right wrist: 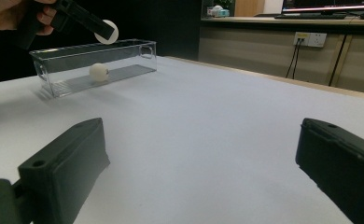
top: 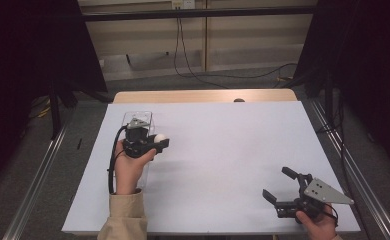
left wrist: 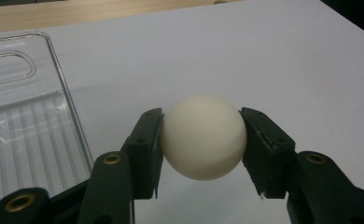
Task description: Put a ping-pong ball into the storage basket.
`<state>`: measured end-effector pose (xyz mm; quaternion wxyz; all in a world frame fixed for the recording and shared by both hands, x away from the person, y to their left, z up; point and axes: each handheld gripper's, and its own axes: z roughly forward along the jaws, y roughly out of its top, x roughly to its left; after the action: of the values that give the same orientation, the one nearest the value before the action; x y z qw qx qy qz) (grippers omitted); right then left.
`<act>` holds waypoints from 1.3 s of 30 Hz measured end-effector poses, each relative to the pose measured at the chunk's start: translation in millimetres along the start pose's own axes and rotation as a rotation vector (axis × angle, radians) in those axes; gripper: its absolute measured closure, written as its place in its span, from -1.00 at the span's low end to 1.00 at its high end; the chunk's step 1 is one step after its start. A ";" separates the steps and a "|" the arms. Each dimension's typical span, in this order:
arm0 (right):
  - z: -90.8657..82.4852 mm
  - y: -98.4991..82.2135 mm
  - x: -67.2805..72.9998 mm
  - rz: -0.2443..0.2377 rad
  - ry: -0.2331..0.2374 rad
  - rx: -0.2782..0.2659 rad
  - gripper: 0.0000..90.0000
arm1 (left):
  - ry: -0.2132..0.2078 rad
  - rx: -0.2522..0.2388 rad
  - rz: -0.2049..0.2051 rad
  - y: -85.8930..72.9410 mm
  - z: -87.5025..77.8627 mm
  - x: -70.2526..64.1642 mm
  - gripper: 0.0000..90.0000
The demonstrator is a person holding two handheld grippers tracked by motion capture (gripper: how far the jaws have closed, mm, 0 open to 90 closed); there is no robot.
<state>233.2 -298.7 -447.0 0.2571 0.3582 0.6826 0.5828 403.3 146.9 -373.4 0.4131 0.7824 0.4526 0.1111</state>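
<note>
My left gripper (left wrist: 203, 144) is shut on a cream-white ball (left wrist: 202, 137), with a jaw pressing on each side of it. In the high view this gripper (top: 161, 142) hangs over the white table beside the right wall of a clear plastic box (top: 128, 118), holding the ball (top: 160, 137). The right gripper view shows the box (right wrist: 124, 48) at the far left with a second white ball (right wrist: 98, 72) lying on its floor, and the held ball (right wrist: 110, 31) above its rim. My right gripper (top: 277, 184) stands open near the table's front right corner, nothing between its jaws.
The table has a white top (top: 223, 150) and a wooden strip (top: 203, 96) along its far edge. The clear box (left wrist: 59, 70) has a ribbed floor and a handle slot. Metal rails run along both sides of the table, and cables lie on the floor beyond.
</note>
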 end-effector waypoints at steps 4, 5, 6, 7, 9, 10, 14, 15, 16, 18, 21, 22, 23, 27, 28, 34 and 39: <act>0.1 0.0 0.2 0.000 0.000 0.000 -0.97 | 0.006 -0.009 -0.005 -0.3 -2.4 2.1 0.13; 0.1 0.0 0.3 0.000 0.001 0.000 -0.97 | 0.007 -0.008 -0.004 -0.4 -3.1 2.7 0.13; 0.0 0.0 0.2 -0.001 0.002 0.001 -0.97 | 0.008 -0.010 -0.008 -0.5 -3.6 3.1 0.13; 0.0 0.0 0.2 -0.001 0.001 0.001 -0.97 | 0.008 -0.007 -0.008 -0.5 -4.2 3.5 0.13; 0.2 -0.1 0.1 -0.001 0.002 0.001 -0.97 | 0.007 -0.007 -0.007 -0.6 -4.8 3.9 0.13; 0.2 -0.1 0.2 0.000 0.002 0.001 -0.97 | 0.013 -0.009 -0.007 -0.6 -5.0 3.9 0.13; 0.3 -0.1 0.5 -0.001 0.002 0.001 -0.97 | 0.015 -0.013 -0.014 -1.3 -6.5 5.5 0.13; 0.3 -0.1 0.4 -0.001 0.003 0.001 -0.97 | 0.016 -0.012 -0.012 -1.4 -7.1 6.1 0.13; 0.2 -0.1 0.3 -0.002 0.002 0.002 -0.97 | 0.015 -0.011 -0.012 -1.4 -7.5 6.6 0.13; 0.2 -0.1 0.2 -0.001 0.002 0.001 -0.97 | 0.021 -0.016 -0.018 -1.7 -8.2 7.3 0.13; 0.1 -0.1 0.2 -0.001 0.002 0.001 -0.97 | 0.028 -0.016 -0.020 -2.3 -10.3 9.4 0.13; 0.2 -0.1 0.3 -0.001 0.003 0.001 -0.97 | 0.029 -0.022 -0.026 -2.7 -10.7 9.8 0.13; 0.2 -0.1 0.4 -0.001 0.003 0.002 -0.97 | 0.027 -0.019 -0.023 -2.8 -11.6 10.7 0.13; 0.6 -0.1 0.6 -0.002 0.004 0.001 -0.97 | 0.026 -0.023 -0.025 -3.2 -12.8 11.6 0.13; 0.7 -0.1 0.7 -0.002 0.004 0.001 -0.97 | 0.029 -0.025 -0.029 -3.3 -12.8 11.4 0.13; 0.6 -0.1 0.6 -0.002 0.004 0.001 -0.97 | 0.032 -0.025 -0.029 -4.6 -15.5 14.7 0.13; 0.4 -0.2 0.5 -0.002 0.005 0.002 -0.97 | 0.043 -0.027 -0.030 -5.3 -17.6 16.5 0.13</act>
<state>233.2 -298.1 -447.2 0.2556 0.3566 0.6841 0.5827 399.6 171.0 -369.5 0.4155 0.7673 0.4715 0.1280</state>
